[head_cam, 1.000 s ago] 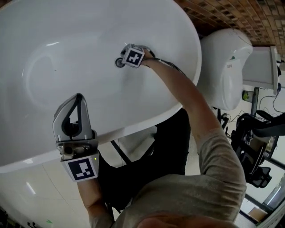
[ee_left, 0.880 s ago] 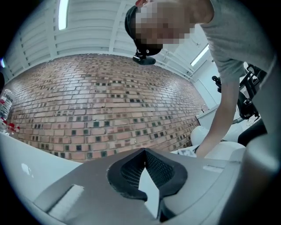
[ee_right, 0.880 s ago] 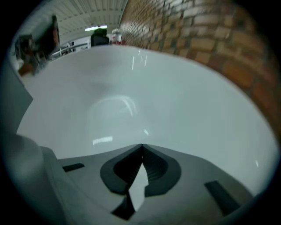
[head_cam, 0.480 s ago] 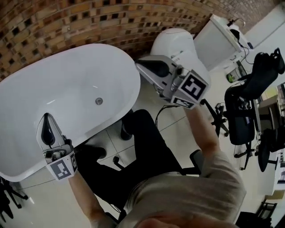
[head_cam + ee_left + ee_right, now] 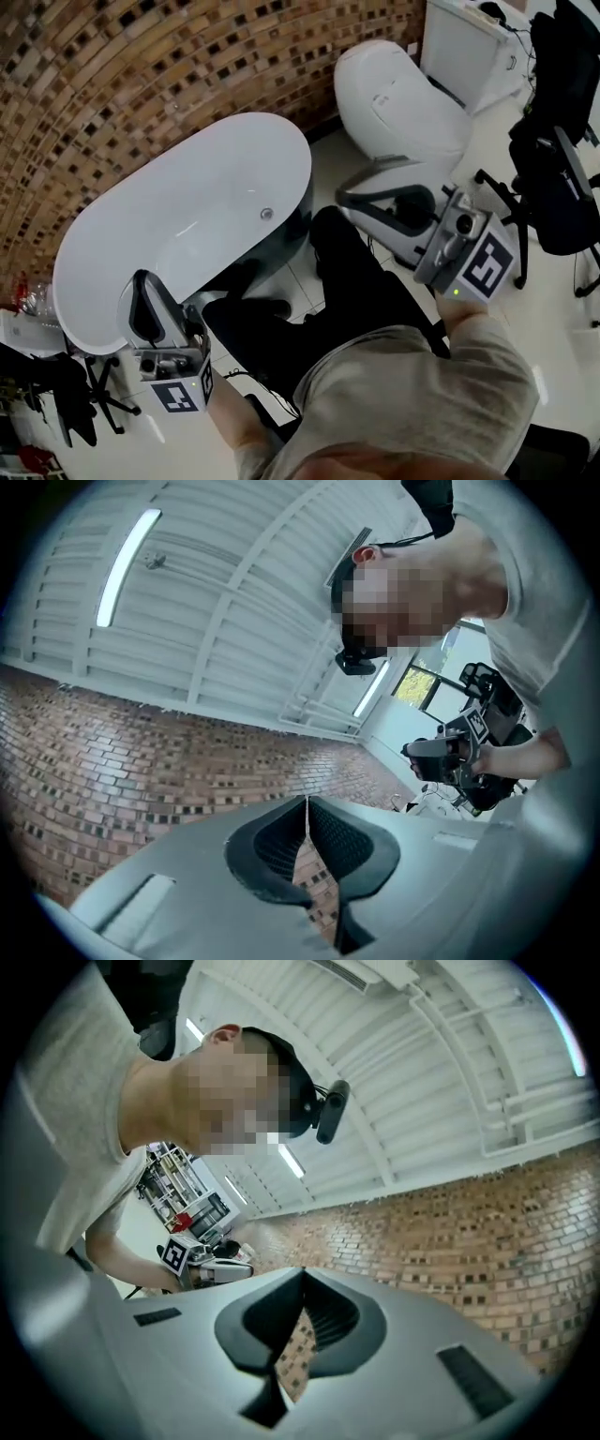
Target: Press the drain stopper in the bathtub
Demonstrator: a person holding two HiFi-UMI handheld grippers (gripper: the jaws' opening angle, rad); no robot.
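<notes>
The stopper (image 5: 266,214) sits in the floor of the white tub (image 5: 141,225), nothing touching it — the left gripper (image 5: 142,281) is held by the tub's near end and the right gripper (image 5: 345,199) well apart, nearer the toilet (image 5: 394,94), both with jaws pressed together, empty.

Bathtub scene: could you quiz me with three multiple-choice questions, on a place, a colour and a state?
1. Where is the drain stopper? A in the bathtub floor; B in a sink; C on a shelf.
2. What colour is the bathtub? A black; B white; C brown.
3. The right gripper's jaws are: A wide apart; B clamped on the stopper; C together, empty.
Answers: 1 A, it sits in the tub floor; 2 B, its shell is white; 3 C, the tips touch, nothing between.
</notes>
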